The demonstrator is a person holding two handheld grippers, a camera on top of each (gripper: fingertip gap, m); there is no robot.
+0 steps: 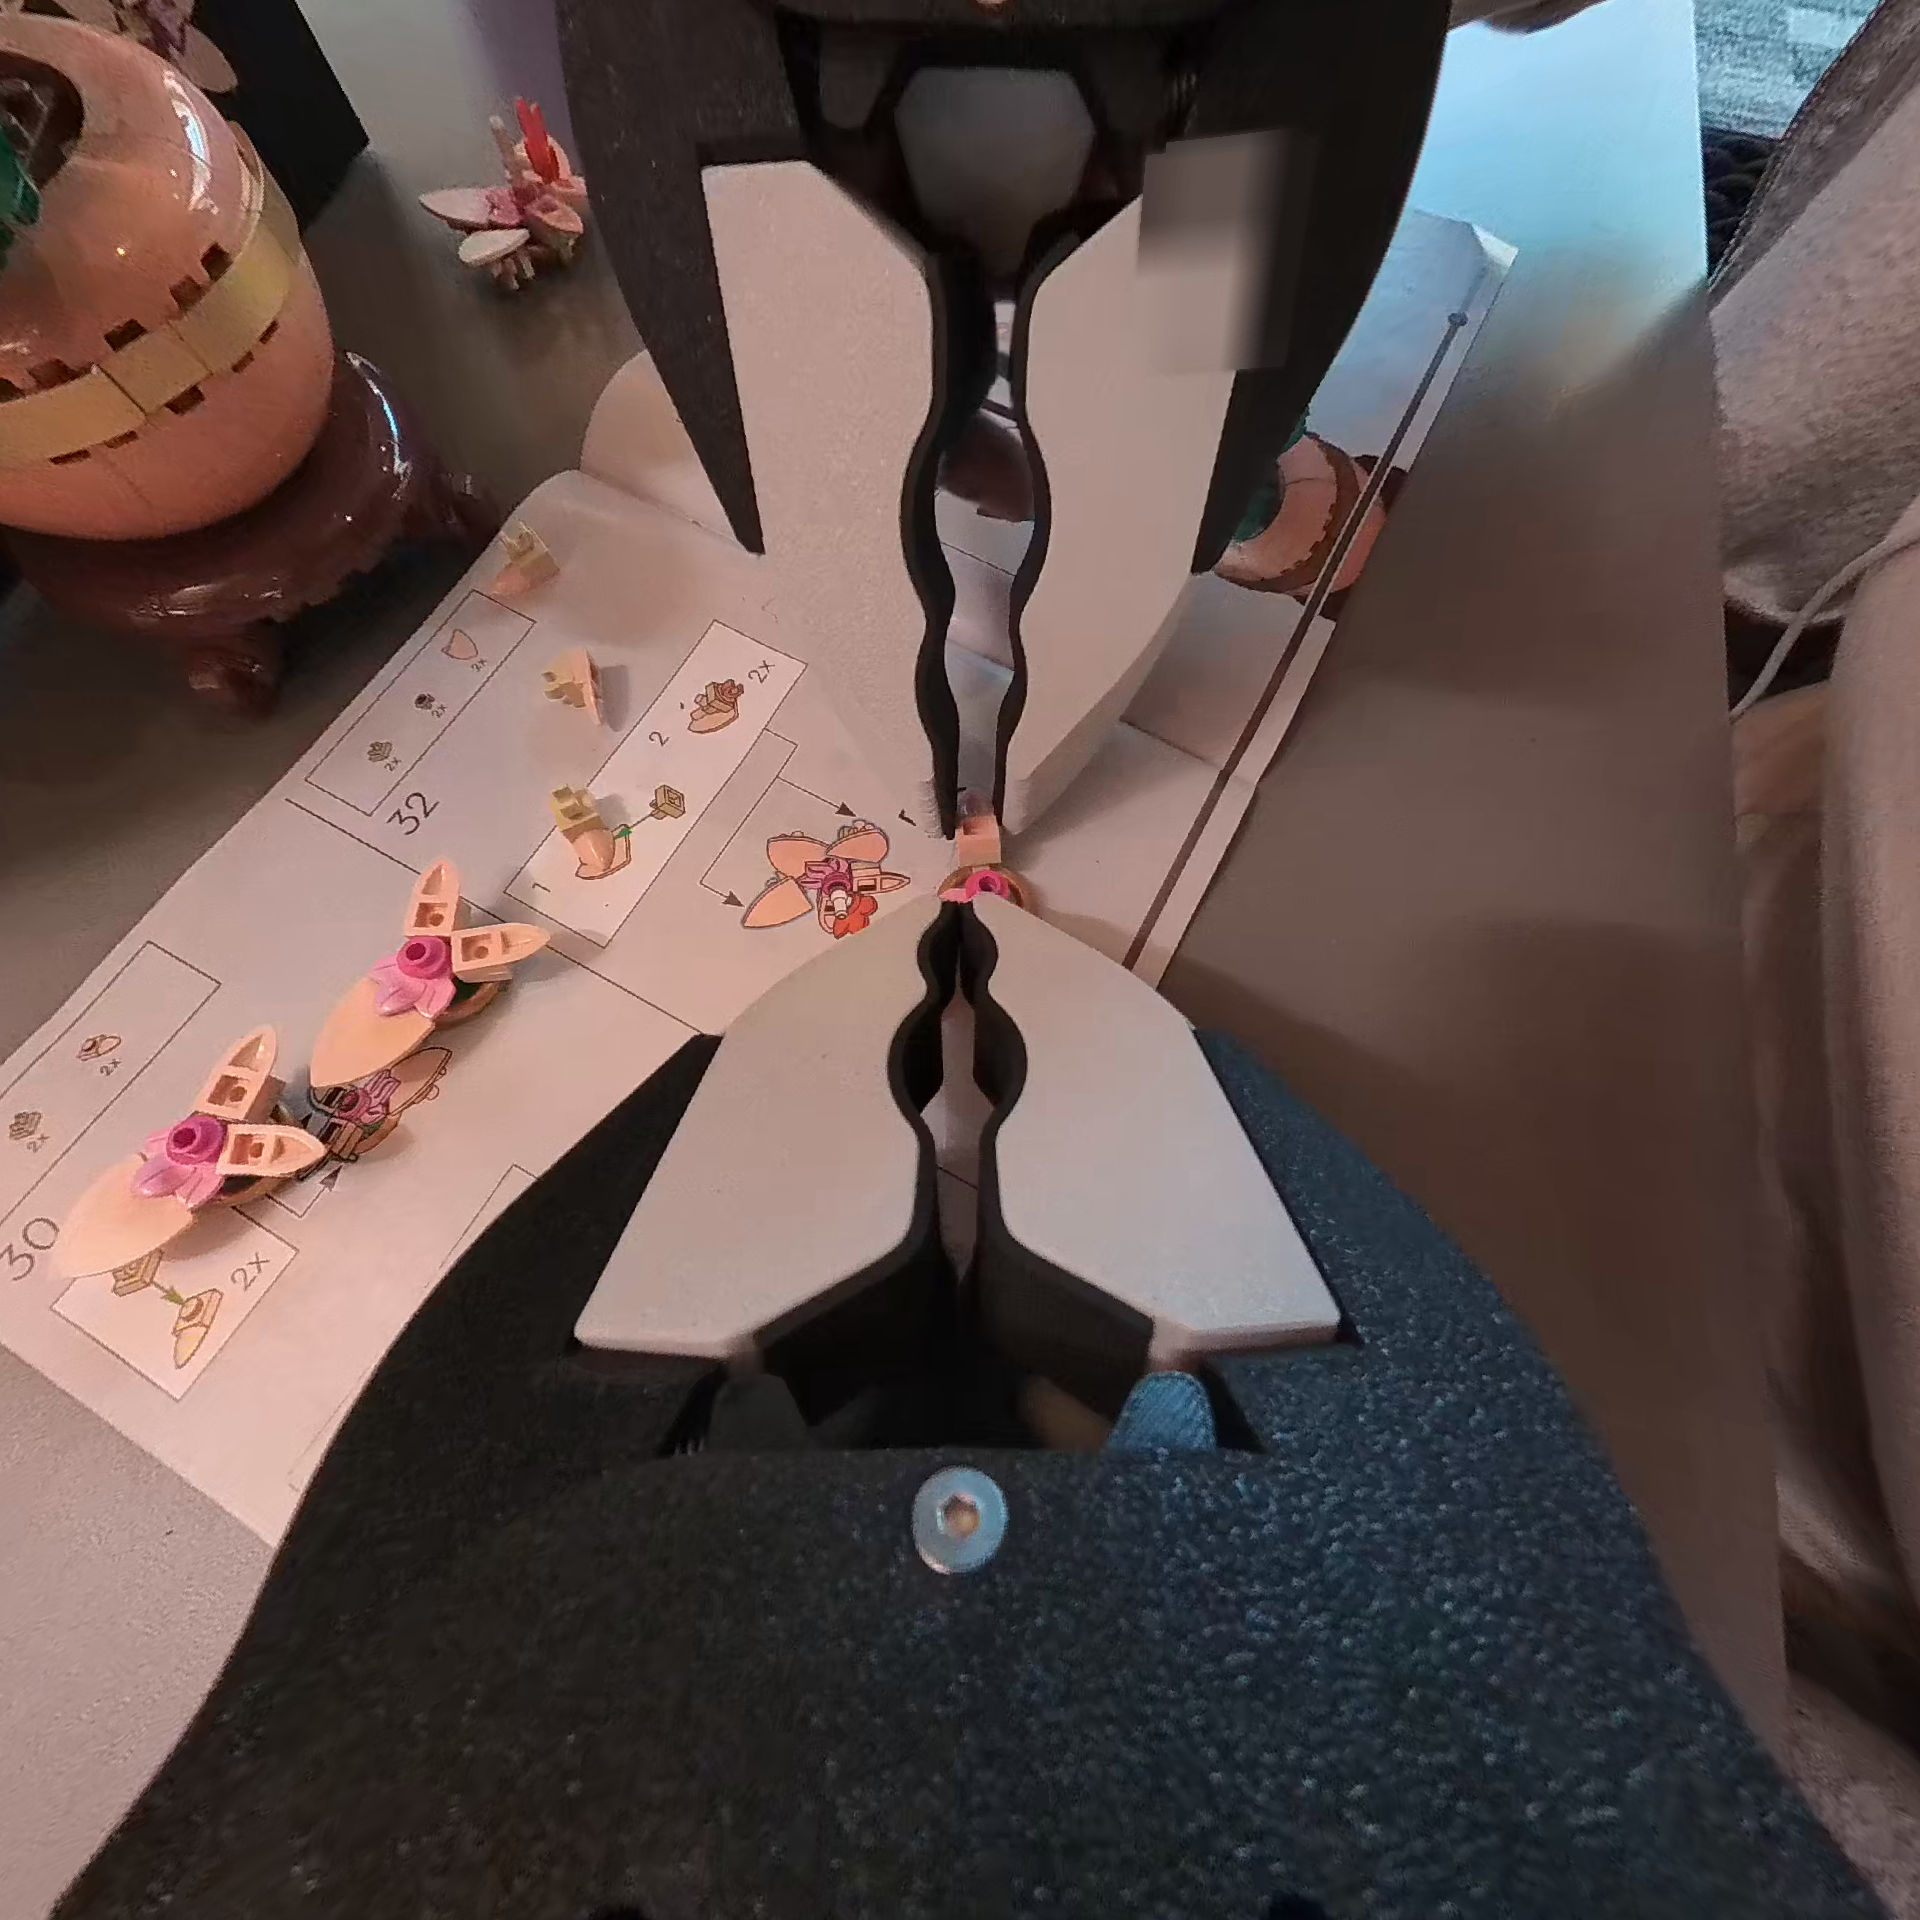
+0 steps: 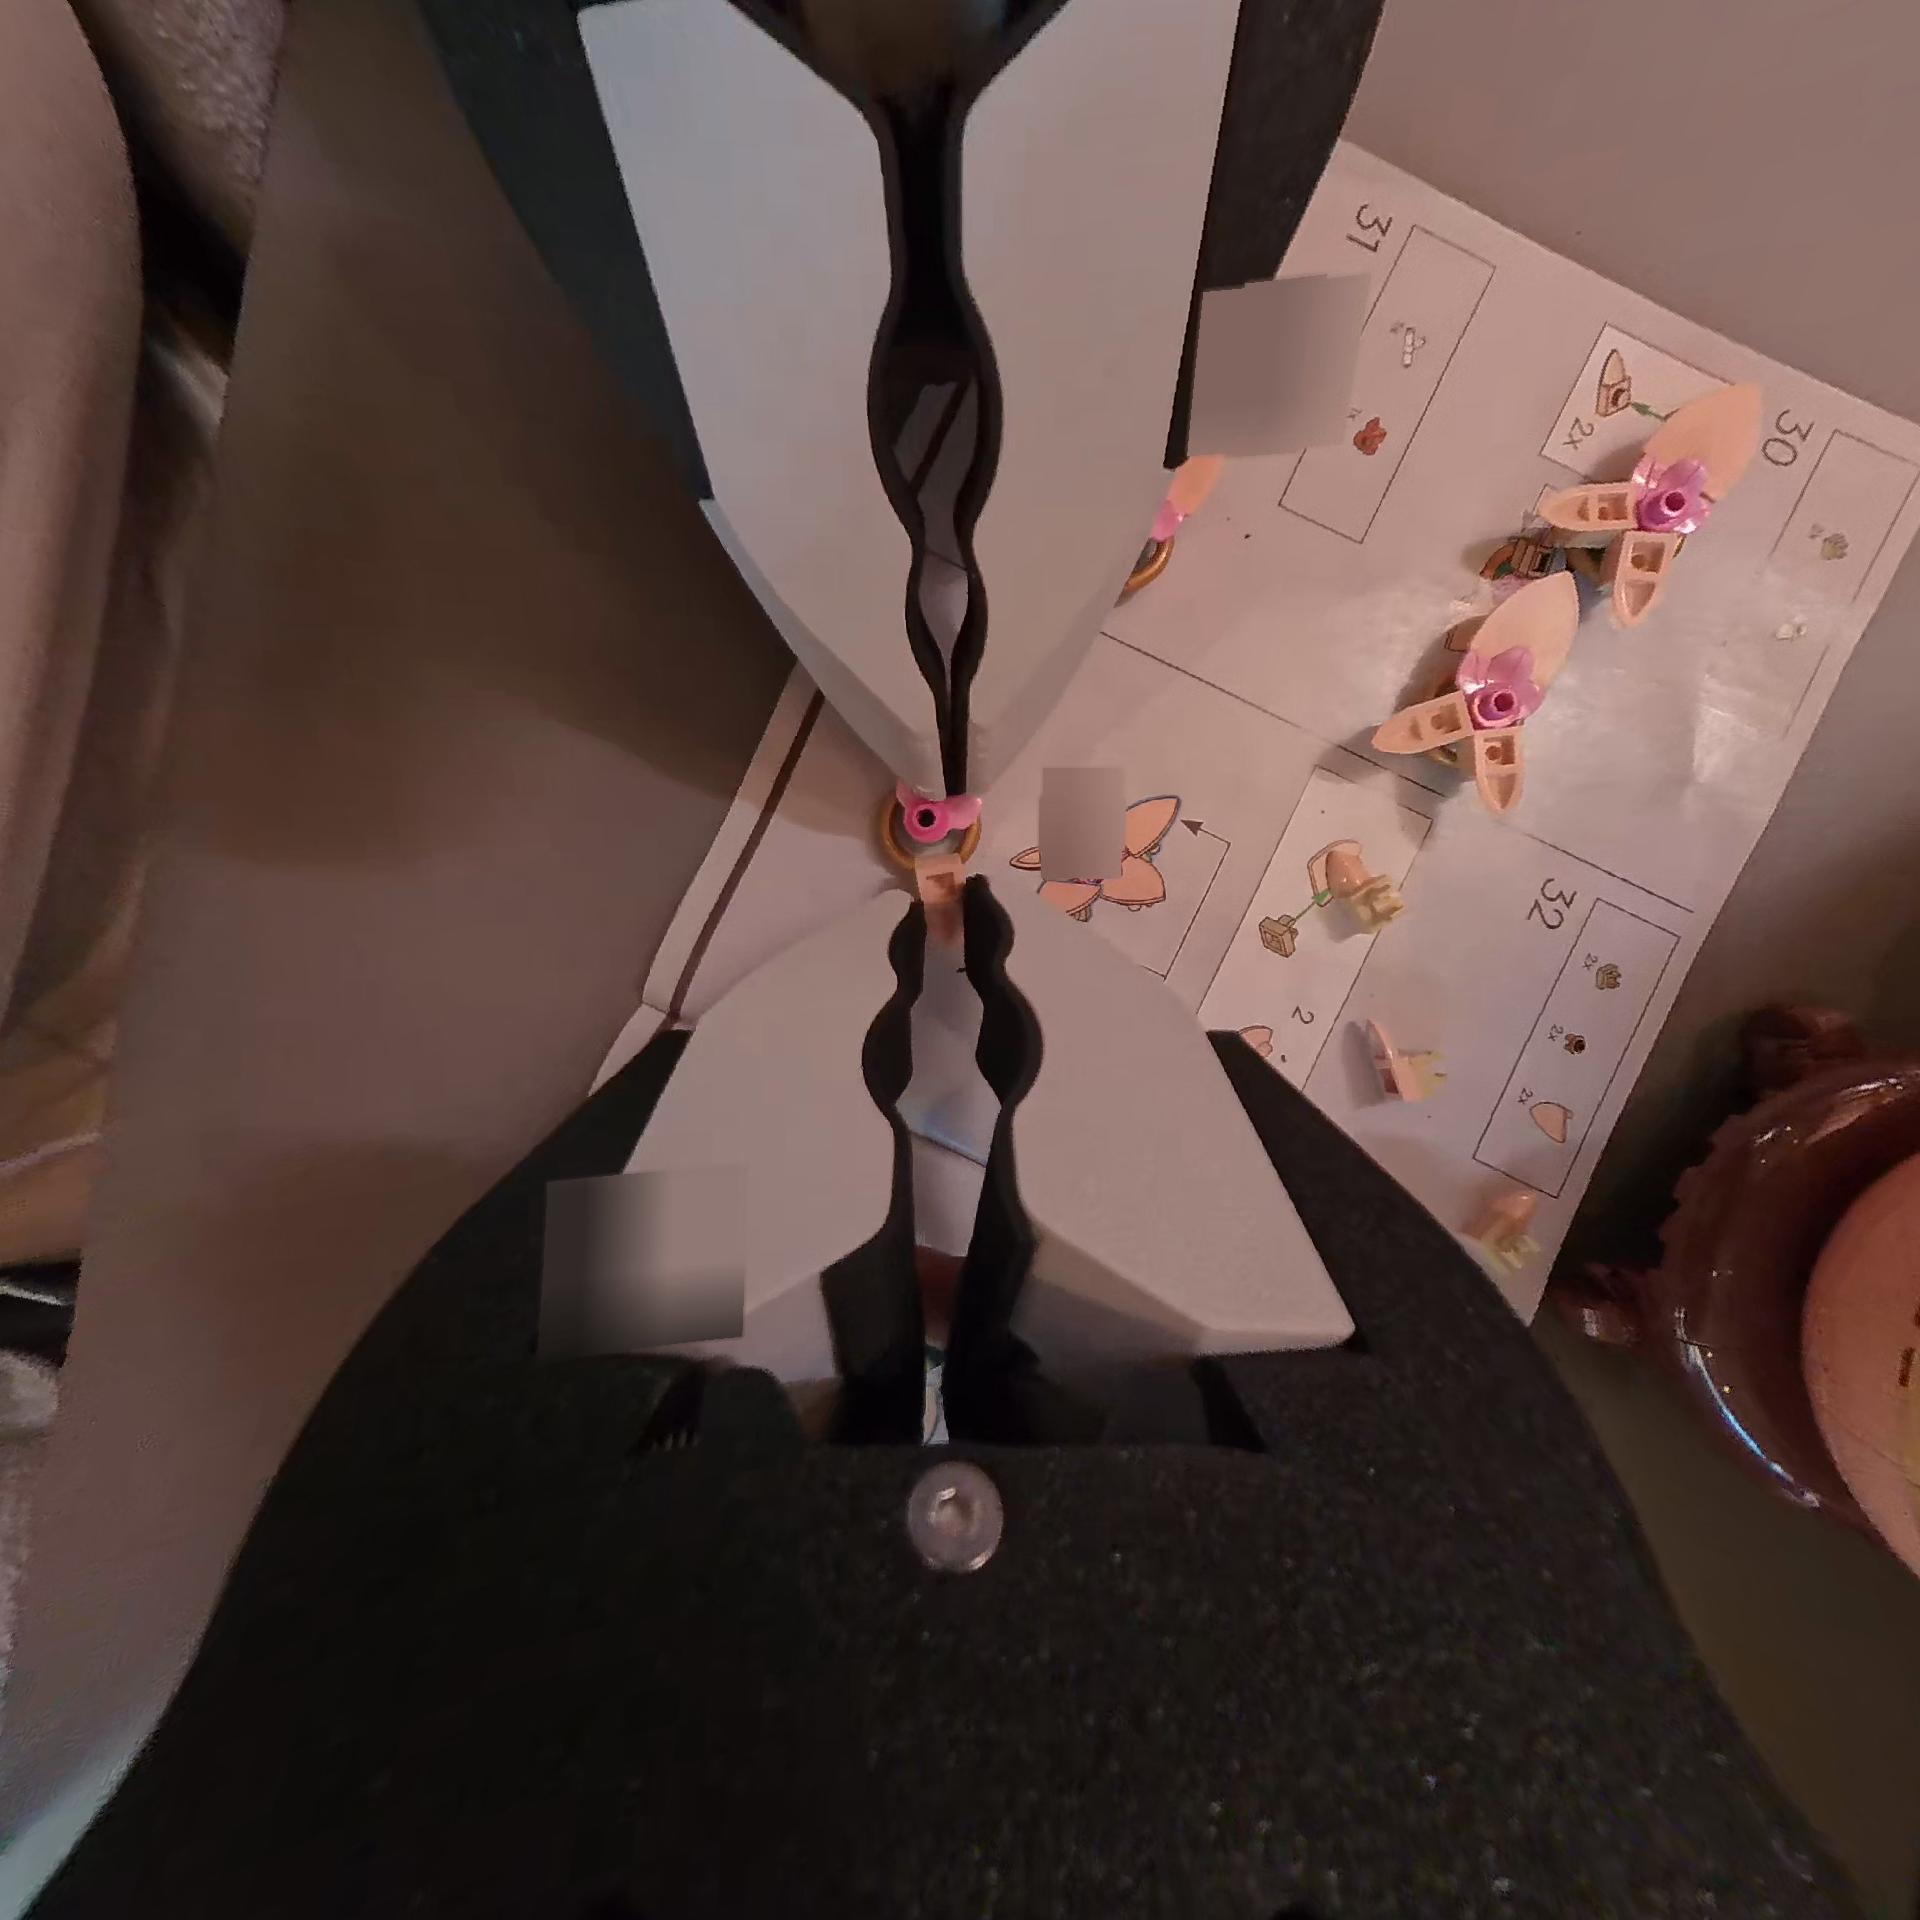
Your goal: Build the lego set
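Two grippers meet tip to tip over the booklet (image 1: 665, 790). The left gripper (image 1: 958, 914) has its fingers pressed onto a pink flower piece (image 1: 982, 886) on a gold ring. The right gripper (image 2: 943, 902) pinches a tan petal (image 2: 941, 891) at its tips and holds it against that ring, just beyond the fingertips. Off to the left of the left fingers, two finished blossoms (image 1: 416, 997) lie on the booklet, with small tan parts (image 1: 575, 681) beyond them. A domed model (image 1: 145, 343) stands further left.
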